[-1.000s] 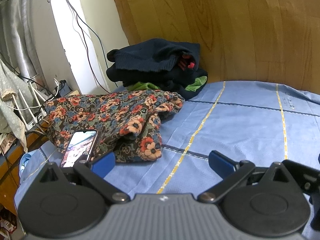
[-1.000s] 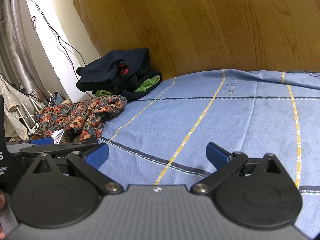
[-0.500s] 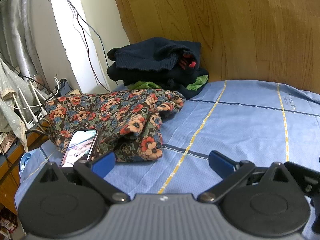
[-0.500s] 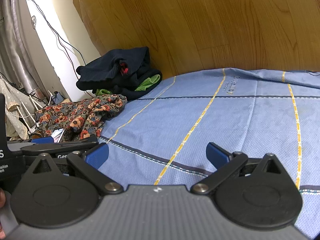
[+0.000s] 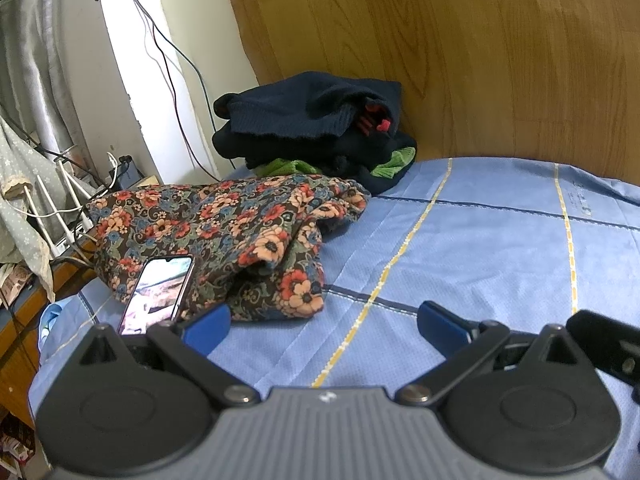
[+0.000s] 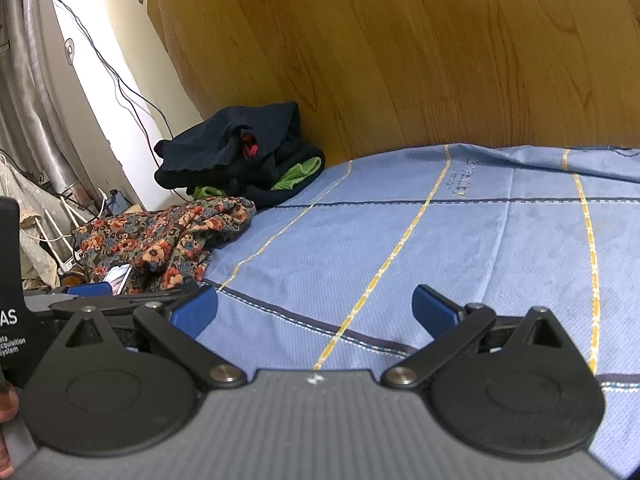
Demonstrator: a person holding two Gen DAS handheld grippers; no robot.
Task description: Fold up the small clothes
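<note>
A blue bed sheet with yellow and dark stripes serves as the landmark here; it covers the flat surface beneath both grippers and runs back to a wooden panel wall. At the sheet's far corner, against that wall, a pile of dark navy clothes is heaped up, with a bit of red showing in a fold and green fabric poking out underneath. Off the sheet's left edge, thin cables hang down a pale wall, and white rods stand among more wires beside a grey curtain. A phone with a lit screen lies tilted on the near part of the floral garment, right beyond the left gripper's left finger. That garment sits on the sheet's left side, just in front of the dark pile and touching it at the back; it is dark cloth printed with orange, red and blue flowers, crumpled, with thick rumpled folds and one lobe bulging toward the middle of the sheet. The left gripper hovers low over the sheet with its blue-tipped fingers spread wide, holding nothing, its left tip just beside the garment's near edge. The right gripper is likewise spread and empty over bare sheet, further from the garment, with the left gripper's body visible beside it.
</note>
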